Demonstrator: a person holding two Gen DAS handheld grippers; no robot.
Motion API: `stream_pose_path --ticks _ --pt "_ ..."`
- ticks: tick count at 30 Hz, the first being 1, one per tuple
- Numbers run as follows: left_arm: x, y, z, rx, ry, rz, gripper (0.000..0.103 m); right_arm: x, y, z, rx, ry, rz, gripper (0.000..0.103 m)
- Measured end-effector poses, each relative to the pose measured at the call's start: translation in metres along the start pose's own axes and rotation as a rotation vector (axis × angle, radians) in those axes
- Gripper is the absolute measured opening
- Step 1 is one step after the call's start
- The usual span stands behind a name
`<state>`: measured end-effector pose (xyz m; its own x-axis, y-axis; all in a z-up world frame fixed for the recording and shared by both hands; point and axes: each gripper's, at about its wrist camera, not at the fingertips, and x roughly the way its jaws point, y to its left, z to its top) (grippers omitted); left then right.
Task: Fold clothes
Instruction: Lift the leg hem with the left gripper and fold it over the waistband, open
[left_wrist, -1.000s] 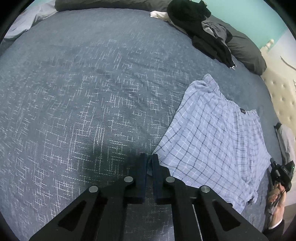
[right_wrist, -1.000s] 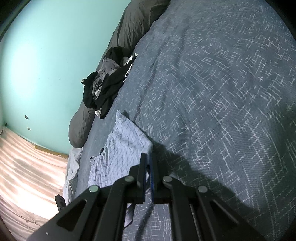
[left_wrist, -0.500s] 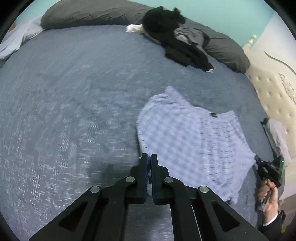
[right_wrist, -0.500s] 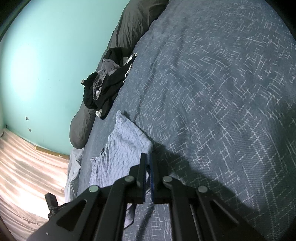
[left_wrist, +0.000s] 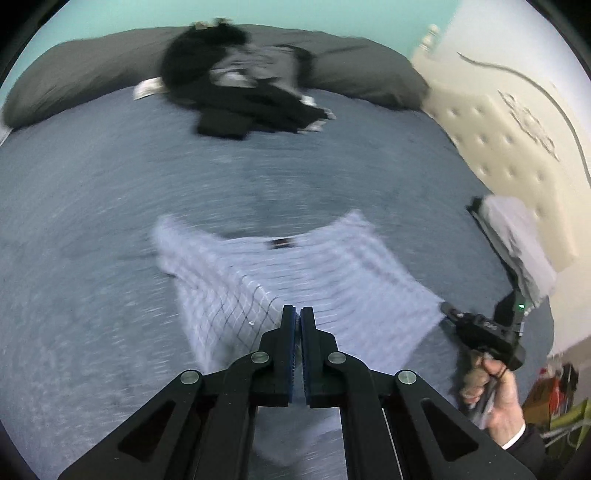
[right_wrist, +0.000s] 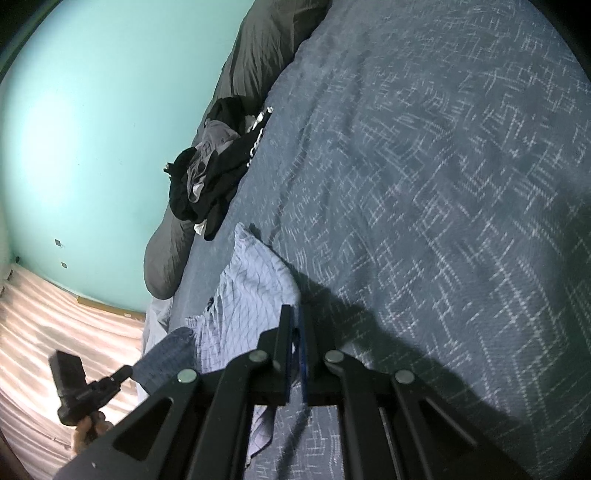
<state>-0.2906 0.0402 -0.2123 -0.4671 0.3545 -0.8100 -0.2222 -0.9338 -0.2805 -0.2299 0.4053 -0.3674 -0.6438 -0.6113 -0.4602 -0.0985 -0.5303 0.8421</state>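
Overhead, blurred pale-blue checked shorts (left_wrist: 295, 266), half-lifted.

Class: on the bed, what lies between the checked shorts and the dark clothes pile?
Only bare blue bedspread lies between the checked shorts and the dark clothes pile. The left wrist view shows it, though blurred; the right wrist view agrees.
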Motion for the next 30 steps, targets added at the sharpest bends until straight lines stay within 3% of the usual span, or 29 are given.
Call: stream_pose_path --ticks 7,13,16,23,27,30 --pt "0.076 -0.114 0.007 0.113 0.09 -0.085 0.003 -0.003 -0.006 0.002 0.03 0.02 0.018 0.003" --pt "0.135 -0.15 -0.006 0.131 0.178 -0.085 0.003 -0.008 -0.012 0.006 0.053 0.026 0.011 0.003" --pt "0.146 -0.154 -0.011 0.136 0.192 -0.08 0.003 -0.013 -0.01 0.009 0.044 0.006 -0.006 0.005" --pt "0.128 -0.146 -0.013 0.126 0.172 -0.106 0.006 -0.022 0.006 0.013 -0.01 -0.037 0.009 0.006" --pt "0.111 -0.125 -0.01 0.112 0.137 -0.068 0.025 -0.013 0.018 0.01 -0.044 -0.009 0.034 0.007" --pt "0.107 -0.103 -0.012 0.122 0.13 0.001 0.029 -0.004 0.024 0.006 -0.069 0.022 0.027 0.007"
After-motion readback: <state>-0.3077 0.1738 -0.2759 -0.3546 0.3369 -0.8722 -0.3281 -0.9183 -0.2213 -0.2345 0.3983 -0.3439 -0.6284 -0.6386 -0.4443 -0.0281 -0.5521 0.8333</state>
